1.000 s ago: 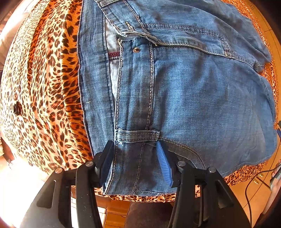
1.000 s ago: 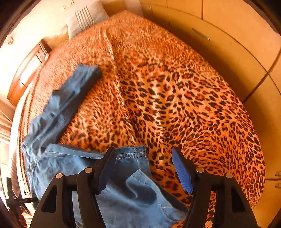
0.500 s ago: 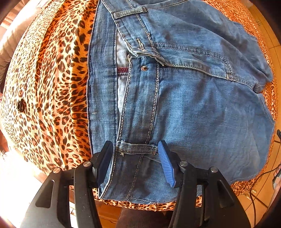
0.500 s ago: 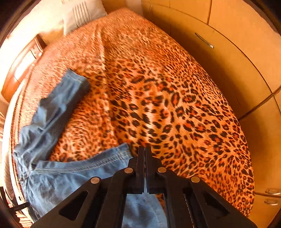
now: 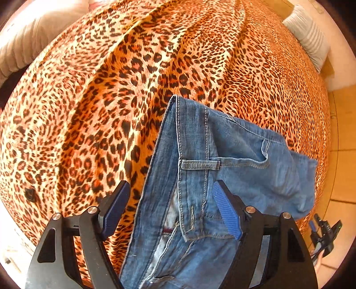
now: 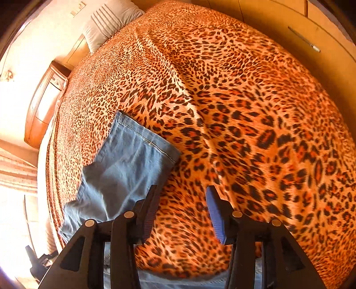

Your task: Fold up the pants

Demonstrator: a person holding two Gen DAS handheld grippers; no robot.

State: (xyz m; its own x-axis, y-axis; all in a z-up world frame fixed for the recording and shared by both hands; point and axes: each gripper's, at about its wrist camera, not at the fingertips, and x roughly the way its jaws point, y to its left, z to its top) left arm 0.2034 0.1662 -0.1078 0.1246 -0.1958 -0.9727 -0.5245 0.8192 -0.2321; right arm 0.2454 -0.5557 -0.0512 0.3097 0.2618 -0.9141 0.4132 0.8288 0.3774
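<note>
Blue jeans (image 5: 213,169) lie on a leopard-print bedspread (image 5: 100,93). In the left wrist view the waistband with a belt loop lies between the fingers of my left gripper (image 5: 171,206), which is open and hovers over it. In the right wrist view a hemmed pant leg (image 6: 133,155) lies flat to the left of my right gripper (image 6: 181,209). That gripper is open and empty over bare bedspread (image 6: 244,124). A strip of denim (image 6: 182,282) shows below it at the bottom edge.
A striped pillow (image 6: 109,17) lies at the head of the bed. A wooden nightstand (image 6: 44,104) stands at the left. Wardrobe doors (image 6: 300,29) run along the right side. The other gripper (image 5: 322,235) shows past the bed's edge in the left wrist view.
The right gripper shut half a second ago and has opened again, now over bare bedspread beside the leg hem. The left gripper's view swung; the waistband now points away across the bed.
</note>
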